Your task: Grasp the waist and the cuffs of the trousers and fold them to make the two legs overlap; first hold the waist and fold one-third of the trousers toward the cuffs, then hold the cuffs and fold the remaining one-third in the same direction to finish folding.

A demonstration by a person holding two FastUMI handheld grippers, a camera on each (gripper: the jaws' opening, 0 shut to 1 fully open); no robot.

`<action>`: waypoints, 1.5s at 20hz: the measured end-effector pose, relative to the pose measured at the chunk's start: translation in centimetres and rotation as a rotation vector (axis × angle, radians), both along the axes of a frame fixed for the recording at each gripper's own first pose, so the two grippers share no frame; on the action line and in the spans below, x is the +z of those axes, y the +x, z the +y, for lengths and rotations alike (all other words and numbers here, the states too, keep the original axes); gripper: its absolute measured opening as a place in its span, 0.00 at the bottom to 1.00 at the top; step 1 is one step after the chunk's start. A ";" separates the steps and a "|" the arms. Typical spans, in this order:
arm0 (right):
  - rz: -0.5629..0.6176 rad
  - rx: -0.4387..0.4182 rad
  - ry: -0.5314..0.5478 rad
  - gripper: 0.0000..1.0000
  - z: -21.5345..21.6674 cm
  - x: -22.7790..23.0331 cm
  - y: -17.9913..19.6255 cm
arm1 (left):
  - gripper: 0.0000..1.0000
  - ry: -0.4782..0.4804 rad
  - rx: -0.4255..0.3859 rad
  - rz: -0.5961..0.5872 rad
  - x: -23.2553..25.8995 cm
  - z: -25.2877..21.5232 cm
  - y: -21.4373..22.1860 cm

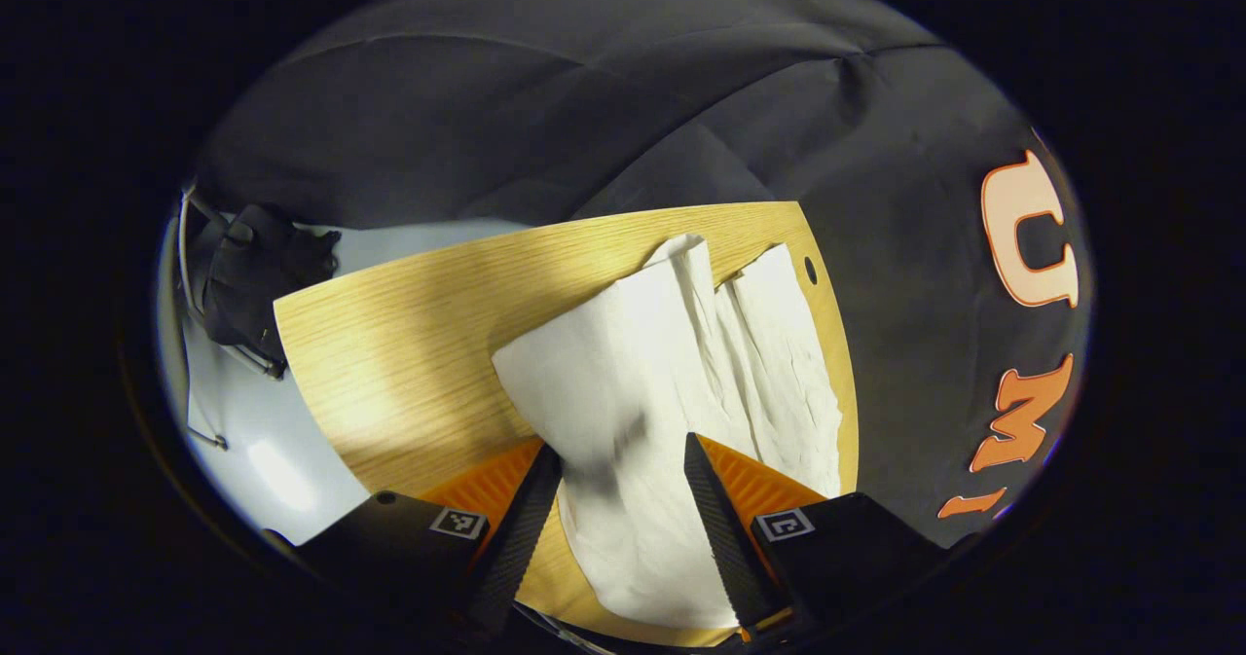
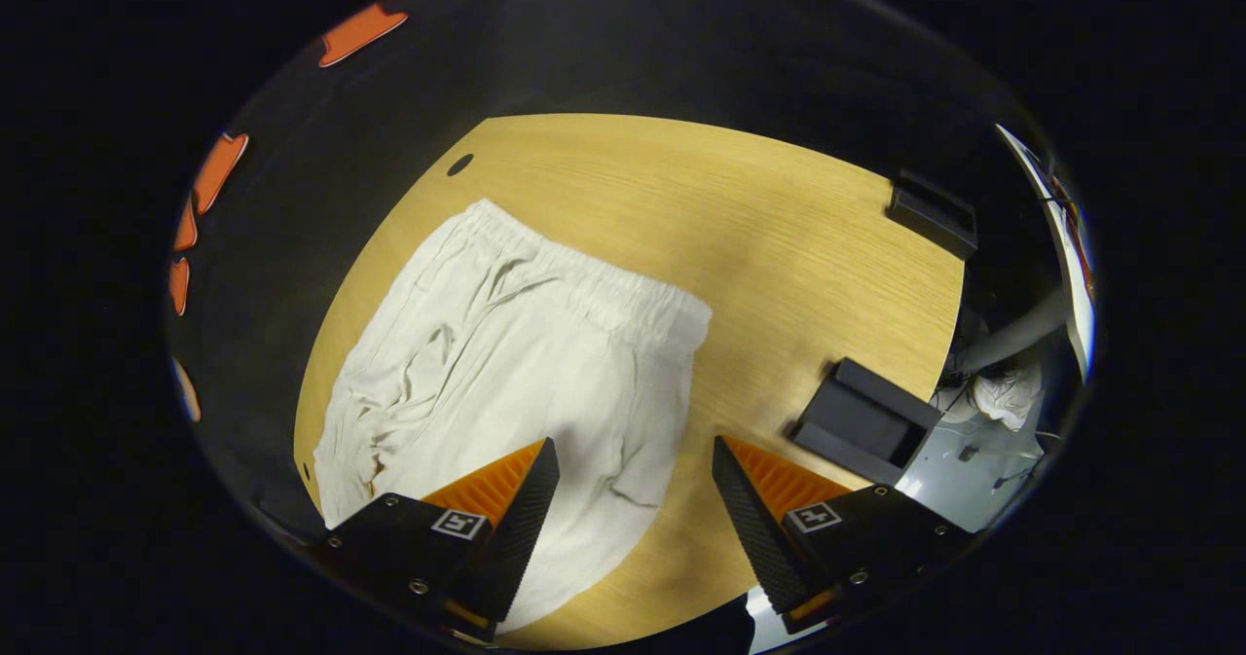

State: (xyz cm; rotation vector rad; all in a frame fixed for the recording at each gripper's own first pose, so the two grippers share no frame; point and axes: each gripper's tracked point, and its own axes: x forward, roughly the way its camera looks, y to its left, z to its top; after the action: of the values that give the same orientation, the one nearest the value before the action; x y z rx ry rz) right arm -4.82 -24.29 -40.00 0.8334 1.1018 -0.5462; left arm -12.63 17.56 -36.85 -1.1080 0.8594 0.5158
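1. Trousers (image 2: 506, 363): pale, creased cloth, lying flat on the wooden table (image 2: 759, 236) toward its left side in my right gripper view. The two legs sit side by side, not stacked.
2. Waist (image 2: 594, 290): elasticated band, at the far end in my right gripper view, spread out full width and untouched.
3. Cuffs (image 1: 725, 266): at the far end in my left gripper view, one leg rumpled and slightly raised, the other flat to its right, near the table's far right corner.
4. Progress: I judge the task barely begun. The legs do not yet overlap, and neither third-fold is made. All of it remains: the lengthwise fold, the waist fold, the cuff fold.
5. Left gripper (image 1: 623, 460): fingers wide apart, hovering over the cloth, gripping nothing.
6. Right gripper (image 2: 633, 465): fingers wide apart, over the right edge of the trousers and the bare table, gripping nothing.
7. Left gripper view adds: the cuff ends, a hole (image 1: 810, 269) in the tabletop beside them, and dark equipment (image 1: 253, 275) on the pale floor off the left edge.
8. Right gripper view adds: the waistband, two black holders, one at the right edge (image 2: 861, 421) and one at the far right corner (image 2: 933, 212).
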 end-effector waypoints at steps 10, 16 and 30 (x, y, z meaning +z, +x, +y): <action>0.070 0.035 -0.116 0.43 -2.0 -1.8 3.4 | 0.61 0.088 -0.092 0.039 -1.3 0.2 1.8; 0.018 0.045 -0.028 0.02 -1.5 -1.5 4.0 | 0.06 0.120 -0.132 0.035 -1.2 0.7 1.0; -0.182 -0.129 0.096 0.01 -1.2 5.6 7.3 | 0.04 0.291 -0.389 -0.171 7.8 1.1 5.8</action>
State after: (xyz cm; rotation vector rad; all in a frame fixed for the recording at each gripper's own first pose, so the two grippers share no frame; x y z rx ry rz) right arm 2.46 -25.53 -34.43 1.0226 0.9174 -0.5165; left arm -6.79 18.66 -29.00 -0.6850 0.7955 0.2081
